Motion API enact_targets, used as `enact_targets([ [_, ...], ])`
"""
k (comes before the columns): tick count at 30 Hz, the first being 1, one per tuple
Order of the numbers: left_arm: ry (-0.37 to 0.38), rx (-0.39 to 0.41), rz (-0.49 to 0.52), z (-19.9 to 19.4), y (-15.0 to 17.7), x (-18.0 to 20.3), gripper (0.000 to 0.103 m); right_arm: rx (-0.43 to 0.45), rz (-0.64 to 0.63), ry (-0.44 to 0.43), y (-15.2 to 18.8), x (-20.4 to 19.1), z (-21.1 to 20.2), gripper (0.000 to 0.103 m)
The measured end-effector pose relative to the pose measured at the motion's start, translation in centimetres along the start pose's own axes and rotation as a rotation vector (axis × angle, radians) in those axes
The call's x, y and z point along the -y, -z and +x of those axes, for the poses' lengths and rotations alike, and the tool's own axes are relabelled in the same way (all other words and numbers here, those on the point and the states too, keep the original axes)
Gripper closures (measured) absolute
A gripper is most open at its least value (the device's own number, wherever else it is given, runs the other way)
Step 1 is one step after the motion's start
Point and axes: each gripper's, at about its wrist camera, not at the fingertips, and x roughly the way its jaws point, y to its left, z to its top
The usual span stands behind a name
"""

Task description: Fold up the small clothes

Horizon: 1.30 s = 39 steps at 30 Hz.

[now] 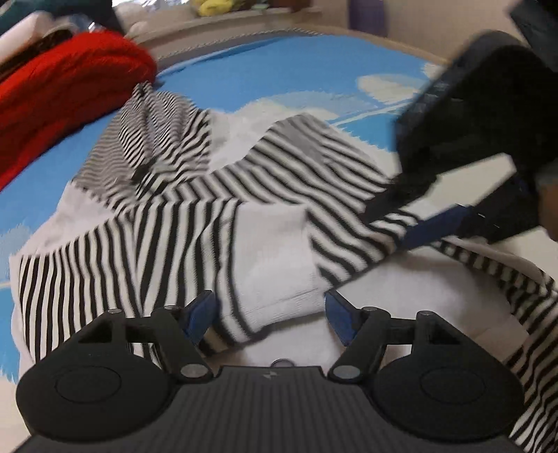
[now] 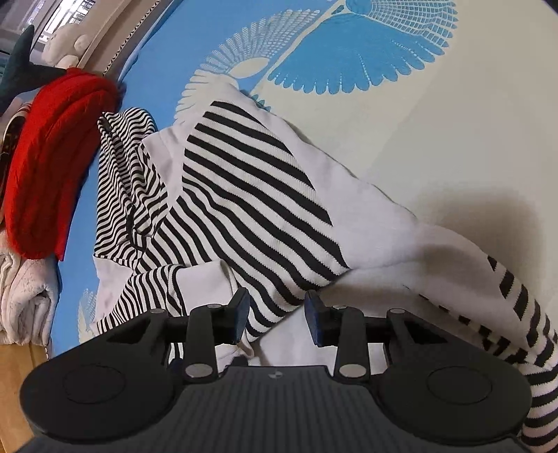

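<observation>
A black-and-white striped garment with plain white panels [image 1: 216, 223] lies crumpled on a blue and white patterned cloth [image 1: 279, 76]. It also shows in the right wrist view [image 2: 251, 195]. My left gripper [image 1: 270, 313] is open, its blue pads on either side of a white cuff of the garment. My right gripper [image 2: 275, 317] is open, low over a striped fold. In the left wrist view the right gripper [image 1: 411, 216] reaches in from the right, its fingers against the striped fabric.
A red knitted garment [image 1: 62, 104] lies at the left, also in the right wrist view [image 2: 52, 156]. A folded grey-white fleece [image 2: 24, 296] sits below it. The cloth [image 2: 436, 122] stretches to the right. Yellow items [image 1: 212, 7] stand on a far ledge.
</observation>
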Motion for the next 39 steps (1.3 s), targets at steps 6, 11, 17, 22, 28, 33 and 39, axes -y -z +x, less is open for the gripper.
enact_targets([
  [6,0.001,-0.021,0.069,0.6,0.3,1.2,0.059,0.062,-0.038,0.021,-0.4,-0.4,-0.8,0.066],
  [11,-0.049,0.051,-0.042,-0.8,-0.5,-1.4,0.091,0.089,-0.069,0.029,-0.6,-1.0,-1.1,0.066],
  [17,-0.362,0.213,-0.622,-7.3,0.4,-10.9,0.091,0.062,-0.050,0.015,-0.3,-1.3,-0.3,0.066],
  [22,-0.538,0.086,-1.010,-8.4,4.9,-17.1,0.076,0.035,0.069,0.048,-0.2,0.3,1.1,0.066],
  [28,-0.345,0.035,-1.099,-6.9,6.1,-19.3,0.075,0.043,0.140,0.104,0.0,1.4,1.6,0.066],
  [33,-0.171,-0.058,-1.144,-3.6,6.8,-19.8,0.075,0.129,0.027,0.095,0.6,-1.0,0.1,0.066],
  [39,-0.213,-0.134,-1.253,-3.4,9.1,-20.8,0.075,0.094,0.097,0.118,-1.0,1.0,1.5,0.069],
])
